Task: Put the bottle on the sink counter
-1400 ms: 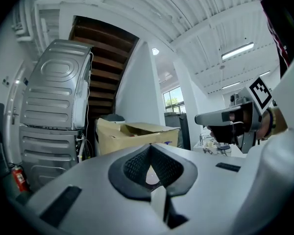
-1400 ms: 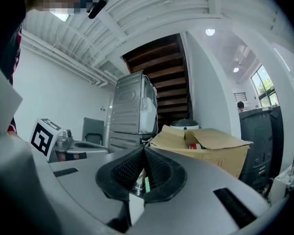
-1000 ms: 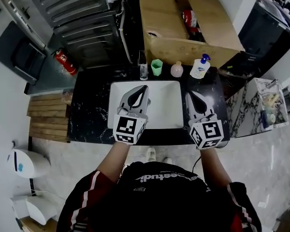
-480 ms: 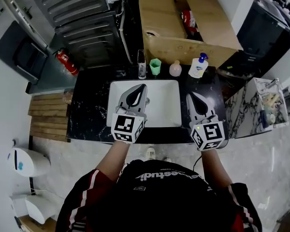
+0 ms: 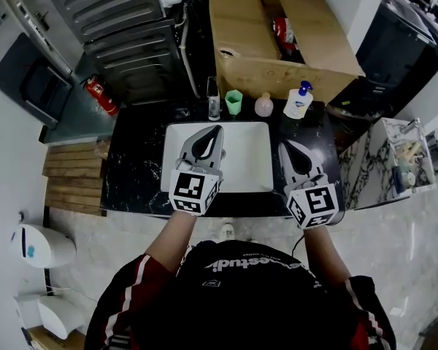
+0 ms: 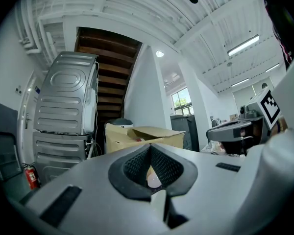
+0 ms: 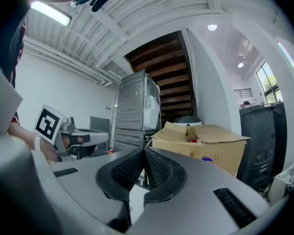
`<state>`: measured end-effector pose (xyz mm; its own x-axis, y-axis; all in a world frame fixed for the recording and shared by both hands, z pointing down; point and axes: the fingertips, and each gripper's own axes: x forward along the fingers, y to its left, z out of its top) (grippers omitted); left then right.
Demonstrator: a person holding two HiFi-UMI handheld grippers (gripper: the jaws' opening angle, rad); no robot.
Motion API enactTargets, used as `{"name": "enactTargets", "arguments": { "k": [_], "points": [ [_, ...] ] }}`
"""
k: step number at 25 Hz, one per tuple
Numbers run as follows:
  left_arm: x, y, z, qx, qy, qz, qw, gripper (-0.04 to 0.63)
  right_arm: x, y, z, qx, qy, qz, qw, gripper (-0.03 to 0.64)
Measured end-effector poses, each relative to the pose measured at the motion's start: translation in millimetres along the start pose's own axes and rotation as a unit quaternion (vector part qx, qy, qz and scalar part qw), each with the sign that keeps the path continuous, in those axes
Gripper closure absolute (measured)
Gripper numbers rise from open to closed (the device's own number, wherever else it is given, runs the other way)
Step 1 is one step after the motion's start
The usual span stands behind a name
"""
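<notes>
In the head view, a black marble sink counter (image 5: 135,159) holds a white basin (image 5: 257,159). Along its back edge stand a clear glass bottle (image 5: 214,98), a green cup (image 5: 235,101), a round pink bottle (image 5: 263,106) and a white pump bottle with a blue top (image 5: 297,101). My left gripper (image 5: 217,130) hovers over the basin, shut and empty. My right gripper (image 5: 285,145) hangs over the basin's right rim, also shut and empty. In the left gripper view the left gripper (image 6: 150,149) has its jaws meeting at the tips; the right gripper (image 7: 144,151) shows the same in its own view.
An open cardboard box (image 5: 277,35) with a red item (image 5: 285,29) inside stands behind the counter. Grey stacked machines (image 5: 124,20) and a red fire extinguisher (image 5: 100,93) are at the back left. A wooden pallet (image 5: 73,175) lies left; a marble-topped unit (image 5: 394,159) stands right.
Almost nothing: both grippers stay shut over the sink, and the view has drifted slightly.
</notes>
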<state>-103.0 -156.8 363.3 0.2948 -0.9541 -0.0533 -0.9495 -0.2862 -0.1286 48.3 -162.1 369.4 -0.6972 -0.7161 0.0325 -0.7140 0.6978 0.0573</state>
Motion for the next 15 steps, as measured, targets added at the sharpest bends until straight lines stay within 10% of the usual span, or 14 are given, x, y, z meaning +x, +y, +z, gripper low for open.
{"name": "enactTargets", "arguments": {
  "k": [15],
  "points": [
    [3.2, -5.1, 5.0, 0.009, -0.003, -0.003, 0.9999, 0.581, -0.9, 1.0, 6.1, 0.001, -0.010, 0.003, 1.000, 0.580]
  ]
}}
